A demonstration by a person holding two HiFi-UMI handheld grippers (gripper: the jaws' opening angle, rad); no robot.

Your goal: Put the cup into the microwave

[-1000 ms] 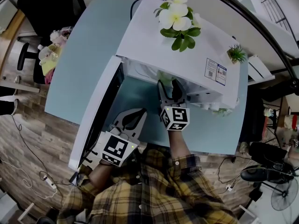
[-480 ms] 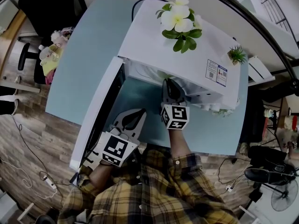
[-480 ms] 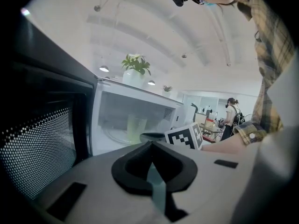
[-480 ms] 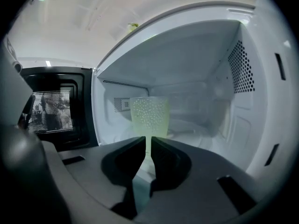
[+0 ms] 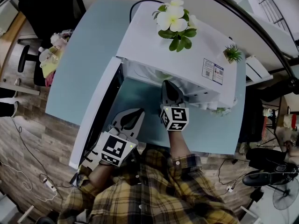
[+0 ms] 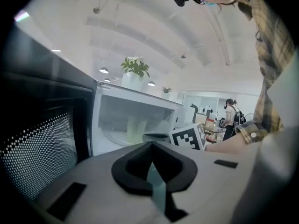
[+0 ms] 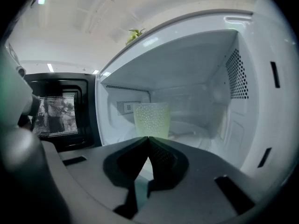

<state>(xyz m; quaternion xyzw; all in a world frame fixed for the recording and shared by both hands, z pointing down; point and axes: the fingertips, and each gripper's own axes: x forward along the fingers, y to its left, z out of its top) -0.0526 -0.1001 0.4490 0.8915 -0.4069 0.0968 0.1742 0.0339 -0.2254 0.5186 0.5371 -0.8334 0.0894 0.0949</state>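
Observation:
The pale green dotted cup (image 7: 152,120) stands upright inside the white microwave (image 5: 177,55), on its floor, and nothing holds it. It also shows in the left gripper view as the cup (image 6: 135,130). My right gripper (image 7: 149,137) sits at the oven's mouth just short of the cup; its jaws are closing, tips together with nothing between them. From above, the right gripper (image 5: 169,85) points into the cavity. My left gripper (image 5: 135,112) is shut and empty, low beside the open door (image 5: 96,111); in its own view the left gripper (image 6: 150,143) faces the cavity.
A potted white flower (image 5: 174,20) and a small green plant (image 5: 232,54) stand on the microwave's top. The microwave sits on a light blue table (image 5: 84,55). The dark mesh door (image 6: 42,143) hangs open on the left. A person (image 6: 230,118) stands far off.
The right gripper's jaws, wide open a second ago at the oven's mouth, have closed with nothing in them. The cup stays inside. The left gripper has not moved.

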